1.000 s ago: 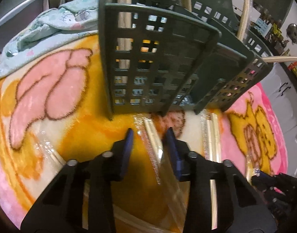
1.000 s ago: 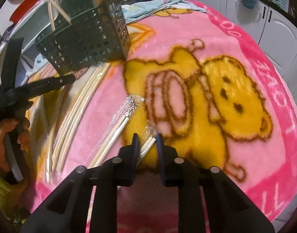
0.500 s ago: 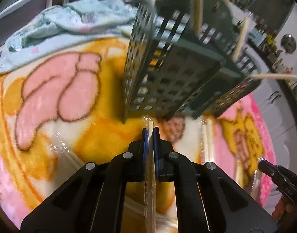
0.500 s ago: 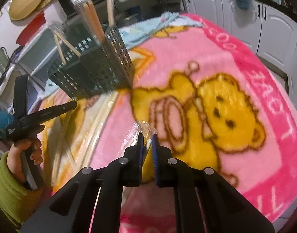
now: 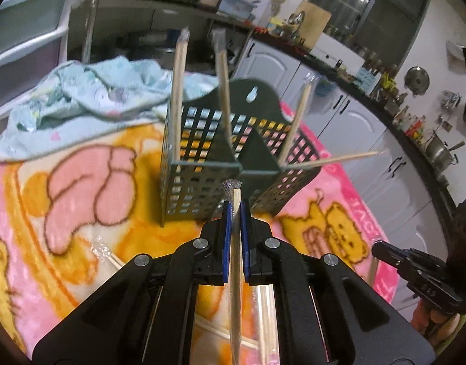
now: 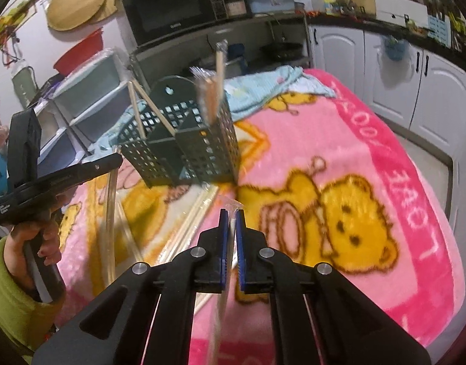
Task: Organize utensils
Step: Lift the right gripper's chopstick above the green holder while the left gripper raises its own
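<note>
A dark green perforated utensil caddy [image 5: 202,164] stands on the blanket with several wrapped chopstick pairs [image 5: 179,91] upright or leaning in its compartments. It also shows in the right wrist view [image 6: 199,149]. My left gripper [image 5: 236,213] is shut on a wrapped chopstick pair [image 5: 235,258], lifted, with its tip just in front of the caddy. My right gripper [image 6: 230,222] is shut on another wrapped chopstick pair [image 6: 225,276], raised above the blanket to the right of the caddy. More wrapped chopsticks [image 6: 192,216] lie on the blanket.
A pink and yellow cartoon blanket [image 6: 339,182] covers the surface. A light blue cloth [image 5: 90,91] is bunched behind the caddy. White cabinets [image 6: 394,76], a microwave [image 6: 172,12] and drawer units [image 6: 90,97] stand around. The left hand-held gripper [image 6: 50,182] shows at the left.
Both grippers closed on wrapped chopstick pairs and lifted them off the blanket. Both views now look from higher up toward the caddy.
</note>
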A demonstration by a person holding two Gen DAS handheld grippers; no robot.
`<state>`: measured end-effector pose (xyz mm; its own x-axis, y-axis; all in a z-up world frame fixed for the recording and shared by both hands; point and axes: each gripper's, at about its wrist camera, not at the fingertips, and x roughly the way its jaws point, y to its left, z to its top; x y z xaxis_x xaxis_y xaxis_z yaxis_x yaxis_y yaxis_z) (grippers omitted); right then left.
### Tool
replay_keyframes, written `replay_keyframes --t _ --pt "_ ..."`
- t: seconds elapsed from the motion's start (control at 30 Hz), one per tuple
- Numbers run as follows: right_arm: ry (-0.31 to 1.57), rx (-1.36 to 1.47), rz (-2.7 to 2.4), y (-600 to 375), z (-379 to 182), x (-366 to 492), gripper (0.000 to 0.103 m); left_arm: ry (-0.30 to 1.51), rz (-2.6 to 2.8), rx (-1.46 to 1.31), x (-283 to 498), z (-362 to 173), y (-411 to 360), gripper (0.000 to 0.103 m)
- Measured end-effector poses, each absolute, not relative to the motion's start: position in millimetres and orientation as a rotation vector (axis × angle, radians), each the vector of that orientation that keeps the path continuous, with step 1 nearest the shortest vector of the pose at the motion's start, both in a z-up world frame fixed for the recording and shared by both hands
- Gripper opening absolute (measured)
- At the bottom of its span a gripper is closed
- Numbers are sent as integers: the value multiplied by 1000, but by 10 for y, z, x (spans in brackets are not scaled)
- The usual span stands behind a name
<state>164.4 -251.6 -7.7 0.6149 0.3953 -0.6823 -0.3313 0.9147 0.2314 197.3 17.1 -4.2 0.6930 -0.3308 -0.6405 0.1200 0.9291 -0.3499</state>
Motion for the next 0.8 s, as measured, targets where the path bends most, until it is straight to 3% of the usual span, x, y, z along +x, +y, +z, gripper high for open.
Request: replay_keyframes --t 0.8 --pt "596 15 576 -2057 704 1598 5 574 -269 -297 1852 690 173 3"
